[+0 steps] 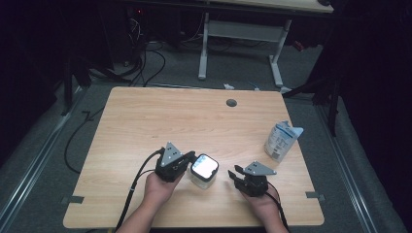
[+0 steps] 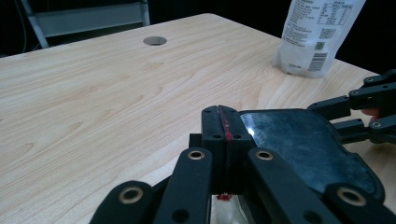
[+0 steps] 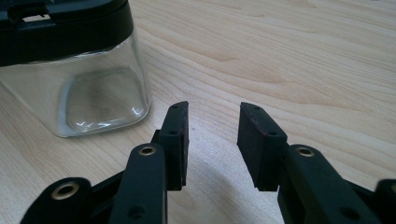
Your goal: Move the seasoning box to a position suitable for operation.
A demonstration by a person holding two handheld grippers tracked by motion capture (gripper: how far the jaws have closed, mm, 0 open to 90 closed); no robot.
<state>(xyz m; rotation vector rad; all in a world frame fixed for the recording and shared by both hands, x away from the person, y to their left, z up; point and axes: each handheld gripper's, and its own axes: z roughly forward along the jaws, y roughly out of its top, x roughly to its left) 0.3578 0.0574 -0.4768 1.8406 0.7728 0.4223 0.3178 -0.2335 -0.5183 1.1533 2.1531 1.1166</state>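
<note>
A light wooden table (image 1: 160, 121) stands on a grey carpeted floor (image 1: 43, 141), with the white legs of a second desk (image 1: 243, 34) beyond its far edge. A small round grommet hole (image 1: 231, 102) sits near the middle of the table's far edge.

Toward the right edge, about halfway along it, a white and blue pouch (image 1: 282, 140) stands upright; the left gripper view shows it (image 2: 322, 32) with printed text and a barcode.

Near the middle of the table's near edge stands a square clear glass jar (image 1: 203, 171) with a black lid. In the right gripper view the jar (image 3: 93, 88) looks empty, its black lid (image 3: 65, 25) resting on top.

A person's two hands come in over the near edge, each holding a black gripper. The left gripper (image 1: 187, 158) sits just to the left of the jar, touching the lid's left side. In the left gripper view its jaws (image 2: 223, 126) are pressed together, a thin red line showing at the seam between them, and the lid's glossy top (image 2: 303, 149) lies right beside their tips.

The right gripper (image 1: 235, 172) rests to the right of the jar, near it but apart. In the right gripper view its jaws (image 3: 212, 135) stand spread with bare table between them, holding nothing, the jar off to their left.
</note>
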